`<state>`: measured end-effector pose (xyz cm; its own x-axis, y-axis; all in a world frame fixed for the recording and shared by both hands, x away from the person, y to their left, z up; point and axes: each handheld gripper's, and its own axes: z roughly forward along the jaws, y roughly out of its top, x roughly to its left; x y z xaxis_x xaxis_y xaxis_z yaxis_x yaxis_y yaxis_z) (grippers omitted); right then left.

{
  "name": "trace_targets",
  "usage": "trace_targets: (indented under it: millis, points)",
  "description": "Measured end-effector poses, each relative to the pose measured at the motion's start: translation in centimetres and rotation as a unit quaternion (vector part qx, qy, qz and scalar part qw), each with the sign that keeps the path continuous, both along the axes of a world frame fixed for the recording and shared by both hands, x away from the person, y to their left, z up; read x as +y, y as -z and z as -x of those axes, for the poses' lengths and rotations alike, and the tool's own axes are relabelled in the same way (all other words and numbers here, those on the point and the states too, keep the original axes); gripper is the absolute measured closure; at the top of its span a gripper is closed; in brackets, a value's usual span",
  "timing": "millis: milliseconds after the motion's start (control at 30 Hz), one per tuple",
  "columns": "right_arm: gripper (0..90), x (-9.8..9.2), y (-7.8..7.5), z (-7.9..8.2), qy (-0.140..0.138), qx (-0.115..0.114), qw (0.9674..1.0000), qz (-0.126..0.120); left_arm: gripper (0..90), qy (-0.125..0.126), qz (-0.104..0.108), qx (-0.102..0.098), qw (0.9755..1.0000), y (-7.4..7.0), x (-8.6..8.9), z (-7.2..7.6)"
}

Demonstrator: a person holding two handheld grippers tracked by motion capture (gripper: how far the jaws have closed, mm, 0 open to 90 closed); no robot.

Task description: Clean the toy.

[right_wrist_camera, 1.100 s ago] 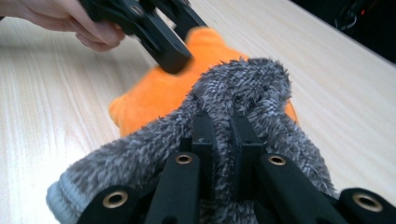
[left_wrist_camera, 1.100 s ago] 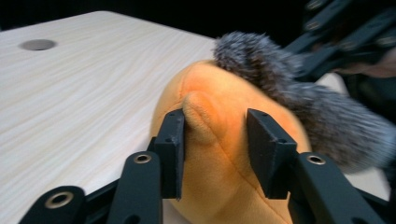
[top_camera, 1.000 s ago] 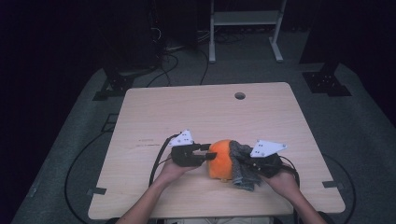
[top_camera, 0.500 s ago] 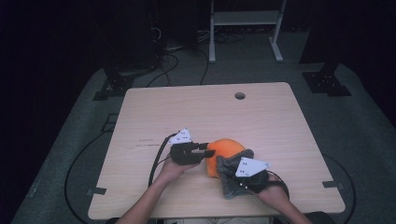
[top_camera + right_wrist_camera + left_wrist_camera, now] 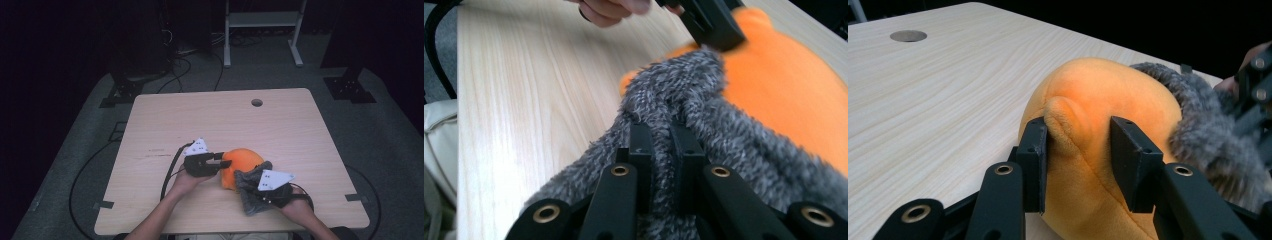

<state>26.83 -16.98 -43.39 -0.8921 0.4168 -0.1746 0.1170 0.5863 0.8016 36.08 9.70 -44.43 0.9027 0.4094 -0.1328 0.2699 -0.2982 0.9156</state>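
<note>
I find no word, label, brand or number that I can read anywhere in these views. The grey three-cornered plates (image 5: pixel 273 179) on top of my grippers carry only a few small dark dots, too small to make out as signs. The worktop (image 5: pixel 210 120) bears bare wood grain and no print.
</note>
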Motion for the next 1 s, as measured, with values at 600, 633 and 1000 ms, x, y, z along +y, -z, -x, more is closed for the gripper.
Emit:
trace_targets:
  millis: [600, 633, 1000]
  points:
    - [81.9, -4.3, -1.0, -2.9, 0.053, 0.006, 0.9980, -0.033, 59.7, 0.004, -0.013, -0.012, 0.9998, 0.0, 0.1, 0.1]
    - [81.9, -4.6, -1.0, -3.1, 0.058, 0.007, 0.9978, -0.031, 59.8, 0.004, -0.021, -0.017, 0.9996, -0.1, 0.0, 0.2]
    - [81.5, -4.6, -1.3, -5.3, 0.066, 0.077, 0.9903, -0.095, 46.2, 0.009, 0.004, 0.012, 0.9999, -0.9, 0.4, 0.0]
